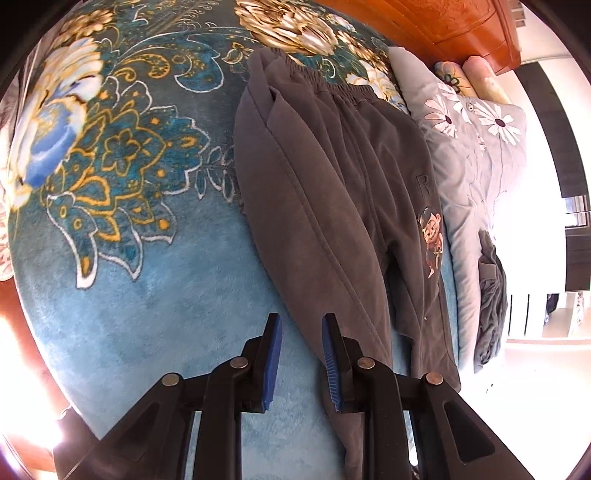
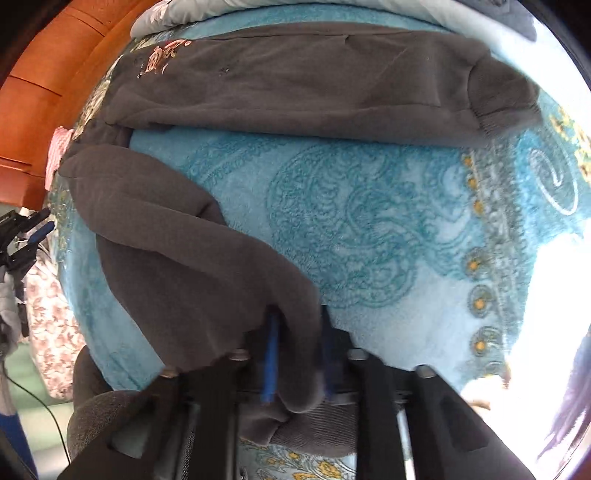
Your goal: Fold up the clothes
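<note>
Dark grey sweatpants (image 1: 325, 177) with an elastic waistband and a cartoon print lie on a blue floral blanket (image 1: 140, 288). In the left wrist view my left gripper (image 1: 301, 334) is open, its blue pads on either side of the near leg's edge, holding nothing. In the right wrist view the other leg (image 2: 295, 81) lies flat across the top, and the near leg (image 2: 177, 243) drapes down over my right gripper (image 2: 297, 332), which is shut on its cuffed end.
A grey quilt with white daisies (image 1: 476, 158) and a folded grey garment (image 1: 491, 295) lie beyond the pants. A wooden headboard (image 1: 443, 22) runs along the back. Bright window light fills the right. The left gripper shows at the far left of the right wrist view (image 2: 26, 236).
</note>
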`<state>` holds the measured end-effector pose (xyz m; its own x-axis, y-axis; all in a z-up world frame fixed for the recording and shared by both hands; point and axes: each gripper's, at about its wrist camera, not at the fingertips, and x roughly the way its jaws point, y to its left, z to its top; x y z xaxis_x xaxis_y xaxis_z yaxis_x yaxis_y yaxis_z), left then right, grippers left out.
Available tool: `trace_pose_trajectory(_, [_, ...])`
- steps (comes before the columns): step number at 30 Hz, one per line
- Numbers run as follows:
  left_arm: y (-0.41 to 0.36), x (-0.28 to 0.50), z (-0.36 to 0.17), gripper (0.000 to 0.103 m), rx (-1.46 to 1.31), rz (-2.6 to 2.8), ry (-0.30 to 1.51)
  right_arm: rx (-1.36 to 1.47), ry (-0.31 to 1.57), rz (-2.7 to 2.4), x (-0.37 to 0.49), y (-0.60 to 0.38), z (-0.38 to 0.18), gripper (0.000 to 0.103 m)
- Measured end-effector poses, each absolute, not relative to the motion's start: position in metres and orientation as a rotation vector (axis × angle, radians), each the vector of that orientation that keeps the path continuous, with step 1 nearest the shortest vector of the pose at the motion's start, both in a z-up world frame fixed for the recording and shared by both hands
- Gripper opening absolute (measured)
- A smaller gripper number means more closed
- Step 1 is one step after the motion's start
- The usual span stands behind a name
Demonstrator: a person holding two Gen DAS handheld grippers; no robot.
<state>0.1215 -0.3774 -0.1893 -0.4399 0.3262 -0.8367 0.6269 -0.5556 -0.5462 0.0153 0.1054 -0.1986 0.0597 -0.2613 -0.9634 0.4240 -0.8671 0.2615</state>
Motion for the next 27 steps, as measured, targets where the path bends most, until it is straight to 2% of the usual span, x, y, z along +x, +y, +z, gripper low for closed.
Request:
trace_pose_trajectory(2, [-0.377,0.124,-0.186,0.025,1.522,-2.113,1.356,1.832,0.176,-1.896,0.01,0.101,-0.186,0.008])
trace_pose_trajectory(5, [-0.377,0.127,-0.178,0.025,1.5,-2.144,1.367,1.709,0.168,-2.007,-0.012,0.096,-0.14,0.007])
trace_pose_trajectory(8, [-0.377,0.129,-0.17,0.025,1.477,-2.177,1.382,1.481,0.165,-2.109,-0.017,0.09,-0.067,0.007])
trace_pose_trajectory(11, [-0.379,0.132,-0.17,0.025,1.469,-2.186,1.395,1.255,0.27,-2.138,0.006,0.088,-0.017,0.007])
trace_pose_trajectory(13, [-0.381,0.136,-0.176,0.025,1.474,-2.164,1.412,1.197,0.424,-2.104,0.034,0.089,-0.024,0.007])
trace_pose_trajectory(17, [-0.38,0.136,-0.19,0.025,1.493,-2.12,1.451,1.438,0.599,-1.892,0.071,0.108,-0.12,0.007])
trace_pose_trajectory(19, [-0.382,0.137,-0.192,0.025,1.501,-2.114,1.434,1.515,0.562,-1.843,0.083,0.125,-0.146,0.008])
trace_pose_trajectory(21, [-0.384,0.137,-0.195,0.025,1.503,-2.108,1.426,1.548,0.412,-1.832,0.089,0.143,-0.146,0.009])
trace_pose_trajectory(23, [-0.386,0.135,-0.199,0.025,1.495,-2.102,1.431,1.557,0.275,-1.837,0.092,0.159,-0.141,0.019])
trace_pose_trajectory(25, [-0.389,0.132,-0.202,0.025,1.486,-2.095,1.435,1.581,0.11,-1.844,0.092,0.176,-0.137,0.024])
trace_pose_trajectory(27, [-0.392,0.128,-0.206,0.025,1.474,-2.088,1.437,1.597,-0.06,-1.876,0.089,0.189,-0.134,0.025])
